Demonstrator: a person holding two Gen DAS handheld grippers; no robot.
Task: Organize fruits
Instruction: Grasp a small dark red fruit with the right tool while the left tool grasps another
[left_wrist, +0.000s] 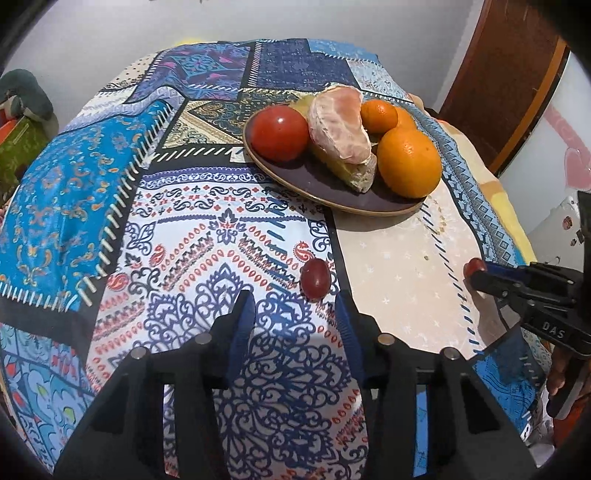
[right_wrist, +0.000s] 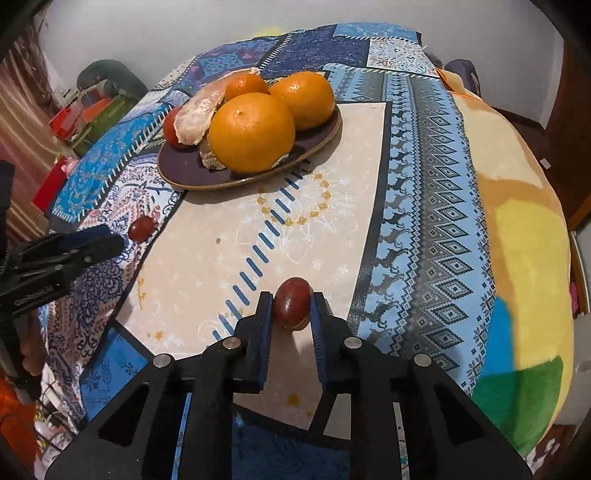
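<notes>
A dark plate (left_wrist: 317, 184) (right_wrist: 184, 173) on the patterned cloth holds a red tomato (left_wrist: 279, 132), a peeled citrus piece (left_wrist: 340, 125) (right_wrist: 197, 107) and oranges (left_wrist: 409, 161) (right_wrist: 252, 132). A small dark red fruit (left_wrist: 315, 278) (right_wrist: 141, 228) lies on the cloth just ahead of my open left gripper (left_wrist: 295, 301) (right_wrist: 110, 238). My right gripper (right_wrist: 292, 308) is shut on a second small red fruit (right_wrist: 292, 308) (left_wrist: 474, 266), just above the beige patch of cloth.
The table is covered by a blue patchwork cloth (left_wrist: 207, 229) over a yellow blanket (right_wrist: 524, 258). Boxes and clutter (right_wrist: 88, 110) stand beyond the left edge. A brown door (left_wrist: 502, 85) is at the right.
</notes>
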